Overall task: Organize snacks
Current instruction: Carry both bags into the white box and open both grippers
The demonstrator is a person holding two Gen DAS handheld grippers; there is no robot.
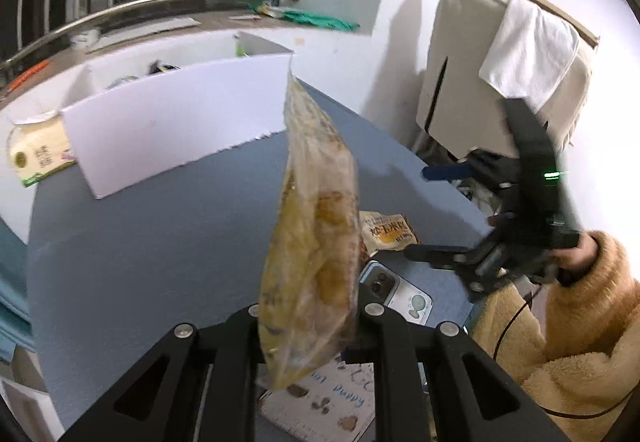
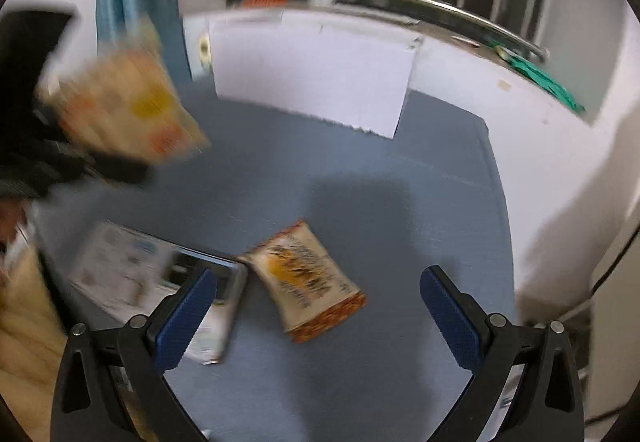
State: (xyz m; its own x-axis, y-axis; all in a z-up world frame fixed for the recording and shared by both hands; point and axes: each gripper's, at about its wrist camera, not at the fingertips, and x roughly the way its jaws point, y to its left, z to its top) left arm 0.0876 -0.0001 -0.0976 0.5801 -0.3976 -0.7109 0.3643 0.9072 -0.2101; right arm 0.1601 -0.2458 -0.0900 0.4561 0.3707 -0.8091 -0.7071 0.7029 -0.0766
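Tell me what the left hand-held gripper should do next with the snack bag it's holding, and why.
Probably carry it on toward the white box and let go above the opening. The left hand-held gripper is shut on the yellow snack bag, which hangs clear of the blue table, and the box already holds other packets.

The white box [image 2: 316, 81] stands at the far edge of the blue table [image 2: 360, 181]; the stretch in front of it is bare. Nearer than that stretch lie a snack packet [image 2: 308, 282], a phone [image 2: 216, 306] touching it and a printed sheet [image 2: 120, 270], crowding the near left.
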